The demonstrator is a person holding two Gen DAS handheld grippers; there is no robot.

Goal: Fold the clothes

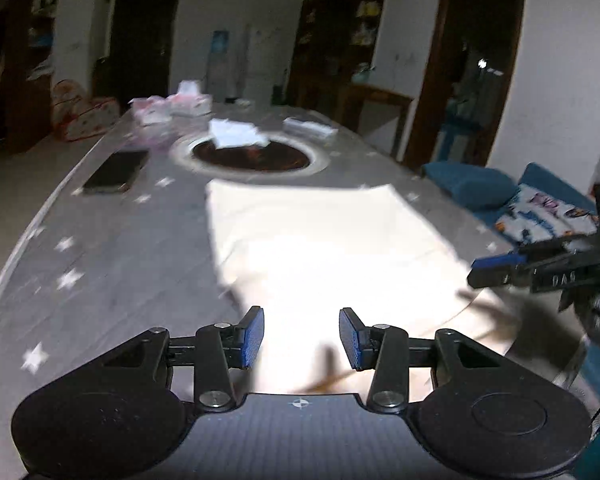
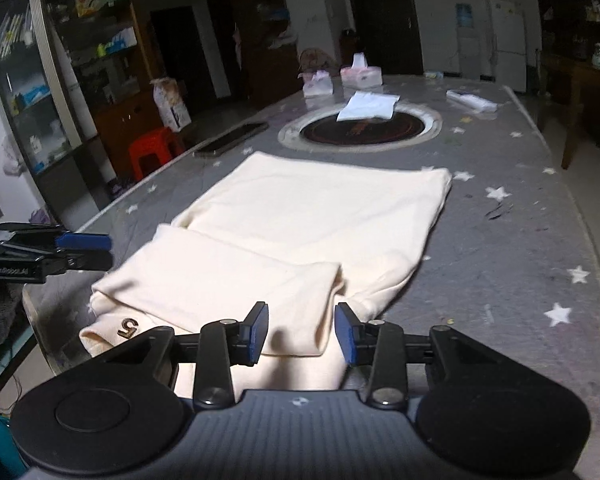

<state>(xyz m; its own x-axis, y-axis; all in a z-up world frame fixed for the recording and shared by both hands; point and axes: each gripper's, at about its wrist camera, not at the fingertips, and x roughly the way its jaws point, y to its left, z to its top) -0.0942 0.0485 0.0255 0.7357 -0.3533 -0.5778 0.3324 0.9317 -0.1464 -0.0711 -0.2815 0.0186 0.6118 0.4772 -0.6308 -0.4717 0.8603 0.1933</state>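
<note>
I'm holding my left gripper (image 2: 86, 250) at the table's left edge, its jaws looking nearly together, edge-on and hard to judge. The cream folded cotton garment (image 2: 300, 232) is lying on the grey star-patterned table (image 2: 520, 264), glare washing out its folds. My right gripper (image 2: 301, 332) is hovering over its near edge, jaws apart and empty.

Walls: I see plain white walls, dim light overall.
Doors: a dark doorway (image 2: 384, 16) at the far end.
Shelving: glass-fronted dark wood cabinets (image 2: 32, 80) along one side, crowded with boxes.
Seating: a red plastic stool (image 2: 154, 152) by the cabinets; a blue sofa (image 1: 496, 188) on the other side.
Appliance: a white fridge (image 2: 508, 40) in the far corner.
Table: grey star-print cover (image 2: 520, 248).
</note>
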